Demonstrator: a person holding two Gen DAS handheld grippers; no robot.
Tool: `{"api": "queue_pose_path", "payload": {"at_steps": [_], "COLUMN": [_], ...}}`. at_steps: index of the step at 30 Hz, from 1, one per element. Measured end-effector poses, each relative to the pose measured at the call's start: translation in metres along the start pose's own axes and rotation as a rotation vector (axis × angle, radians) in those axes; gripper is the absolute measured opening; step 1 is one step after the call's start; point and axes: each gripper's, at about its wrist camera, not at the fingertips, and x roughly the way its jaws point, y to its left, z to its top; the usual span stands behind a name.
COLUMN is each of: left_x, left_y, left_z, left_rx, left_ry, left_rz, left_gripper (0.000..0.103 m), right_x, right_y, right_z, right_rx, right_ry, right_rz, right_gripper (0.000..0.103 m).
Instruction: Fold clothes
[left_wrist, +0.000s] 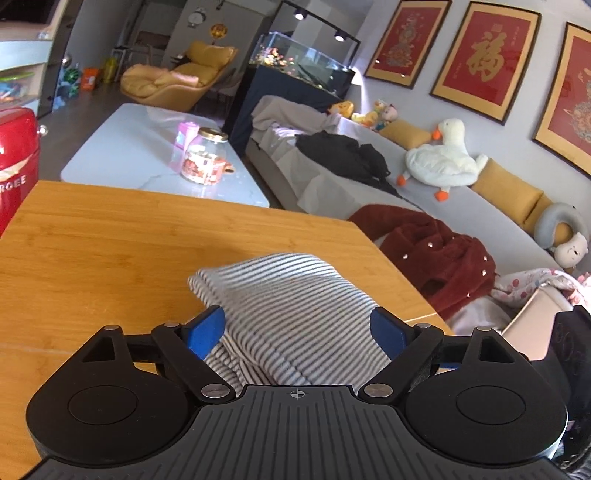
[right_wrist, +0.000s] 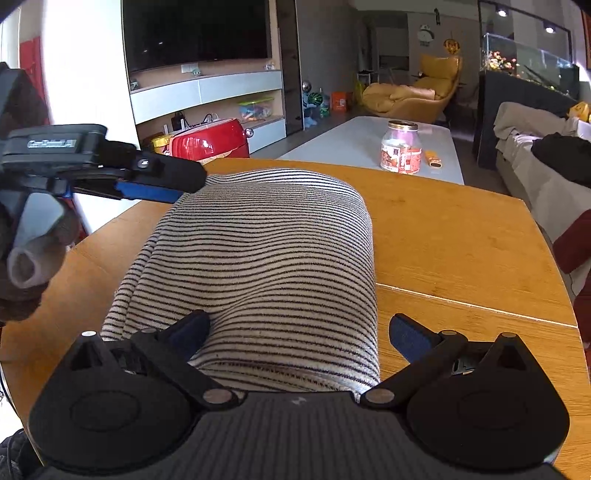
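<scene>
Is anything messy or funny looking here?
On the wooden table nothing looks spilled or broken; the striped garment sits in a fairly neat fold. The mess is behind it: a red coat and black clothes lie crumpled on the grey sofa, unfolded.

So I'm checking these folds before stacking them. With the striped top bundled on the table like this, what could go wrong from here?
1. The striped top sits bulged and rounded, not flat. Both claws, left and right, stand open around it, so the fold may spring open.
2. In the left view the top reaches toward the table edge by the sofa; a nudge might push it off.
</scene>
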Motion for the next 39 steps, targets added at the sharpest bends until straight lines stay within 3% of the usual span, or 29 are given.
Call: {"api": "queue_pose_path", "payload": {"at_steps": [4, 6, 8, 11, 16, 18, 21, 23, 24, 27, 39], "left_x": [-0.009, -0.004, 0.003, 0.008, 0.009, 0.009, 0.009, 0.010, 0.010, 0.012, 0.020], "left_y": [-0.013, -0.017, -0.016, -0.008, -0.004, -0.004, -0.002, -0.001, 0.001, 0.010, 0.112], "left_z": [-0.026, -0.040, -0.049, -0.054, -0.056, -0.057, -0.057, -0.057, -0.056, -0.051, 0.015], "left_rx": [-0.035, -0.044, -0.077, -0.143, -0.146, -0.146, -0.148, -0.150, -0.153, -0.155, -0.155], "left_ry": [0.065, 0.106, 0.145, 0.165, 0.184, 0.184, 0.183, 0.181, 0.182, 0.171, 0.038], "left_rz": [0.025, 0.032, 0.032, 0.006, -0.004, -0.006, -0.011, -0.017, -0.022, -0.015, 0.134], "left_gripper": [0.090, 0.083, 0.076, 0.076, 0.073, 0.073, 0.072, 0.072, 0.070, 0.069, 0.068], "right_x": [-0.001, -0.004, -0.009, -0.021, -0.029, -0.017, 0.008, 0.023, 0.032, 0.049, 0.172], "right_y": [0.000, -0.002, -0.007, -0.019, -0.063, -0.074, -0.073, -0.066, -0.062, -0.049, 0.005], "right_z": [0.000, 0.002, 0.005, 0.011, 0.023, 0.027, 0.026, 0.026, 0.028, 0.041, 0.131], "right_rx": [0.000, 0.008, 0.013, 0.034, 0.251, 0.290, 0.246, 0.231, 0.229, 0.207, 0.126], "right_ry": [-0.004, 0.004, 0.020, 0.031, 0.014, 0.034, 0.084, 0.110, 0.120, 0.118, 0.081], "right_rz": [0.003, 0.012, 0.041, 0.100, 0.228, 0.222, 0.209, 0.244, 0.278, 0.291, 0.320], "right_gripper": [0.103, 0.103, 0.103, 0.103, 0.103, 0.103, 0.102, 0.096, 0.088, 0.084, 0.083]}}
